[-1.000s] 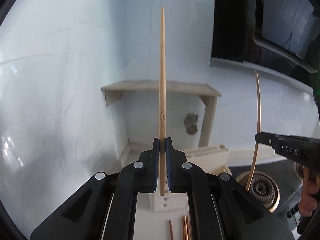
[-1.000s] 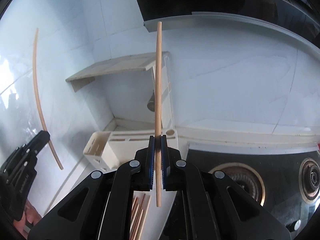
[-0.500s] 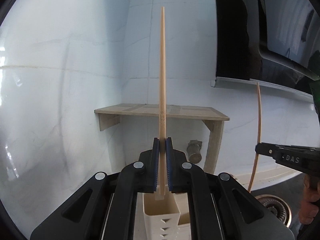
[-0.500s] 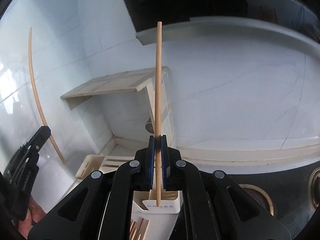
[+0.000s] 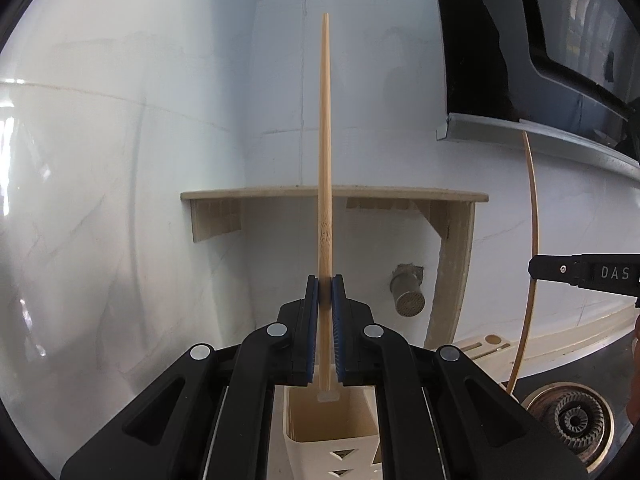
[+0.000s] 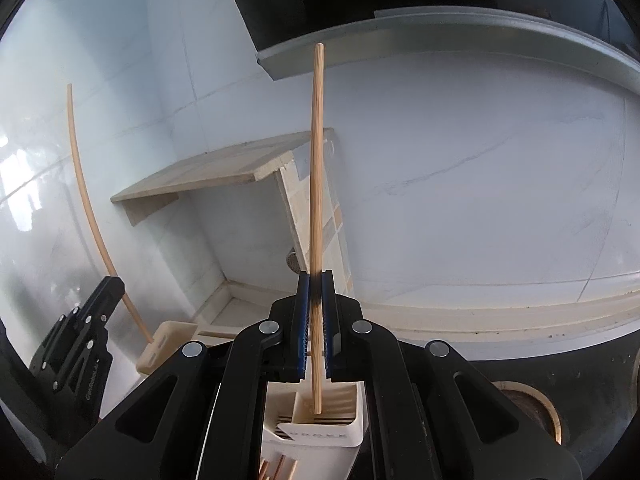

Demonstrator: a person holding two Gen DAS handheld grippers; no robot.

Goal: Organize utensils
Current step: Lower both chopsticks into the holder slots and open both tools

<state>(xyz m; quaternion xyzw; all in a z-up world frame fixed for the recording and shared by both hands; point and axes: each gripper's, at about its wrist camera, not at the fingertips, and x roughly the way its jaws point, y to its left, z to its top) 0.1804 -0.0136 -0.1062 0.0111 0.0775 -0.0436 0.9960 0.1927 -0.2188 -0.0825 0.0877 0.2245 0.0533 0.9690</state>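
Note:
My left gripper (image 5: 325,280) is shut on a pale wooden chopstick (image 5: 325,160) that stands upright, its lower end just above the open top of a cream utensil holder (image 5: 332,416). My right gripper (image 6: 315,276) is shut on a second upright chopstick (image 6: 316,184), whose bottom tip hangs over a compartment of the same cream holder (image 6: 320,420). Each view also catches the other tool at its edge: the right gripper (image 5: 536,270) with its chopstick (image 5: 530,264), and the left gripper (image 6: 114,284) with its chopstick (image 6: 86,208).
A wooden corner shelf (image 5: 332,194) is fixed to the white tiled wall, with a metal pipe end (image 5: 408,300) under it. A gas burner (image 5: 568,420) sits on the black hob at the right. Copper-coloured sticks (image 6: 280,468) lie in front of the holder. A dark range hood (image 6: 400,8) hangs overhead.
Both grippers have come forward and lower toward the cream holder, which now sits right under the chopstick ends. The shelf looks nearer. Both grips are unchanged.

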